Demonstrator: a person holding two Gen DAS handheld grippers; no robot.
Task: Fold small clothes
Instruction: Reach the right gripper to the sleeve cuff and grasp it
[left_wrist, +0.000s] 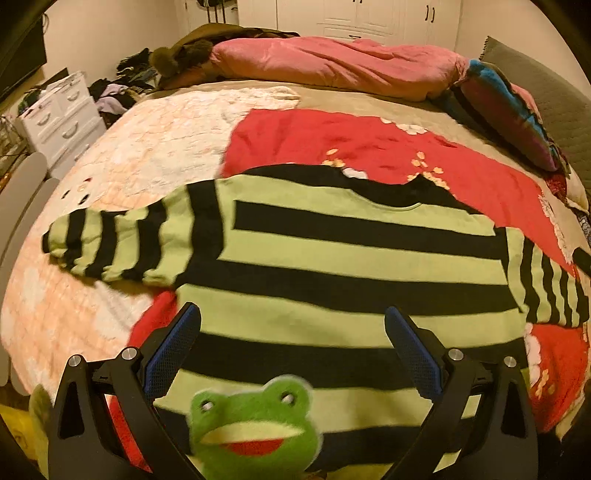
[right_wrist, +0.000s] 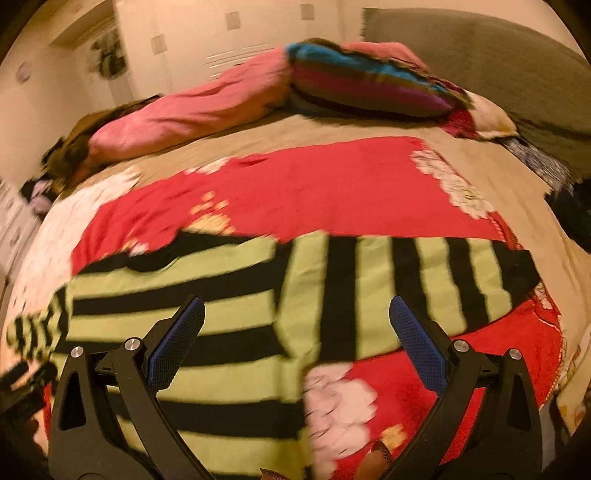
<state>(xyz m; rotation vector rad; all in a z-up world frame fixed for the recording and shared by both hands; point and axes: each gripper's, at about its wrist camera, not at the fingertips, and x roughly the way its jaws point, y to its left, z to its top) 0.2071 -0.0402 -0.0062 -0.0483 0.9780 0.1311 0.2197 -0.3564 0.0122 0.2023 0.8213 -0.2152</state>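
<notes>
A small green-and-black striped sweater lies flat on the bed with a plush frog face at its near hem. Its left sleeve stretches out to the left. Its right sleeve lies spread to the right in the right wrist view, where the body also shows. My left gripper is open and empty above the lower body of the sweater. My right gripper is open and empty above the right armpit area.
The sweater rests on a red floral blanket over a beige bed. A pink duvet and a striped pillow lie at the far side. White drawers stand left of the bed.
</notes>
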